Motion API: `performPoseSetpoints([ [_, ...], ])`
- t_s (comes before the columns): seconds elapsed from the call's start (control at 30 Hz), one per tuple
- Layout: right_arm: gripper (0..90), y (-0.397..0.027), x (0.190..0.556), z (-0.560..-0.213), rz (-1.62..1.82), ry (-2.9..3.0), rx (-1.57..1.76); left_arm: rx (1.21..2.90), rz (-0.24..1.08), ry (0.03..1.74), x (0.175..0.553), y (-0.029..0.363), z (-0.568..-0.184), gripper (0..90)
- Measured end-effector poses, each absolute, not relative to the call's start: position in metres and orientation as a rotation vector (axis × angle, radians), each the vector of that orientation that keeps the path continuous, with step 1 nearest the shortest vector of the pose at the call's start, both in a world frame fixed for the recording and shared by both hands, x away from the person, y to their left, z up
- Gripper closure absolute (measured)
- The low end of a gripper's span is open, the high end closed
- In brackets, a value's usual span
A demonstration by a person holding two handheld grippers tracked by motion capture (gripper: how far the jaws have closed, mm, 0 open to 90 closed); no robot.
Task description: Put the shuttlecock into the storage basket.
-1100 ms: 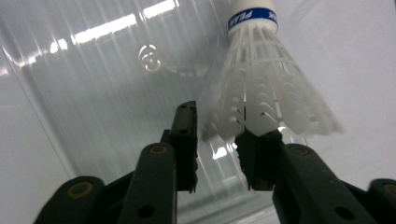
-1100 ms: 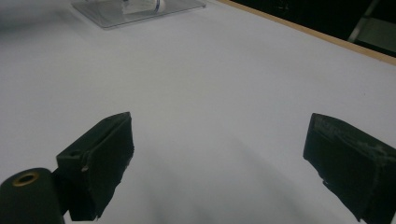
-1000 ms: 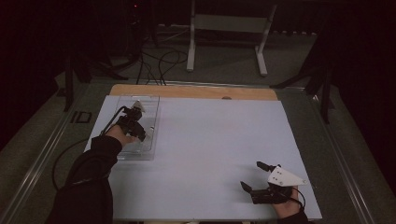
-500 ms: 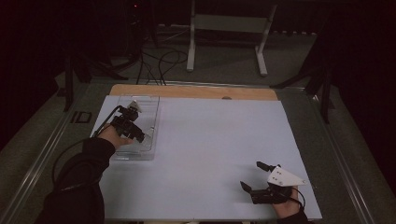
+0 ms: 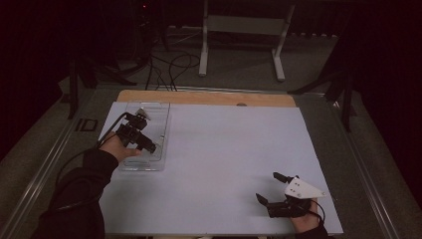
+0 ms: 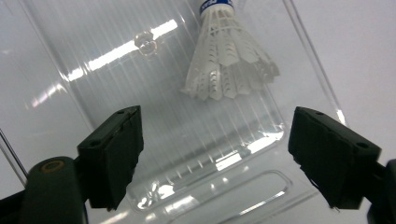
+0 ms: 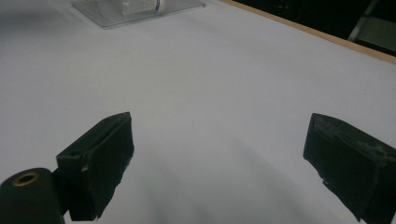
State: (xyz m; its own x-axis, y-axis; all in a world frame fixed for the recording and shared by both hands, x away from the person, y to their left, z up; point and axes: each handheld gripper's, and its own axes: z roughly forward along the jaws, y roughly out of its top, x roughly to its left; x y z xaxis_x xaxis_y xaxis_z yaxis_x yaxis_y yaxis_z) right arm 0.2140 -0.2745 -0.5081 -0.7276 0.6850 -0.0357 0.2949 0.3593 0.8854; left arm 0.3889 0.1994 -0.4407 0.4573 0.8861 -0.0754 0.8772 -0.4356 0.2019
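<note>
The high view is dim and grainy, the surroundings almost black; only the pale white table sheet (image 5: 224, 164) is lit; the clear plastic tray (image 6: 154, 140) carries streaks of glare from overhead light; the black jaws look soft and blurred.

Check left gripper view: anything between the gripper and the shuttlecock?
Nothing but the clear tray floor. The left gripper is open above it, and the shuttlecock lies just ahead, untouched.
</note>
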Motion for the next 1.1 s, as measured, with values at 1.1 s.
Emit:
performPoseSetpoints([
  [1.1,8.5,-0.274,0.214,-0.509,1.332,2.229,0.86,2.363,0.101,1.147,0.376,0.174,-0.402,0.0],
])
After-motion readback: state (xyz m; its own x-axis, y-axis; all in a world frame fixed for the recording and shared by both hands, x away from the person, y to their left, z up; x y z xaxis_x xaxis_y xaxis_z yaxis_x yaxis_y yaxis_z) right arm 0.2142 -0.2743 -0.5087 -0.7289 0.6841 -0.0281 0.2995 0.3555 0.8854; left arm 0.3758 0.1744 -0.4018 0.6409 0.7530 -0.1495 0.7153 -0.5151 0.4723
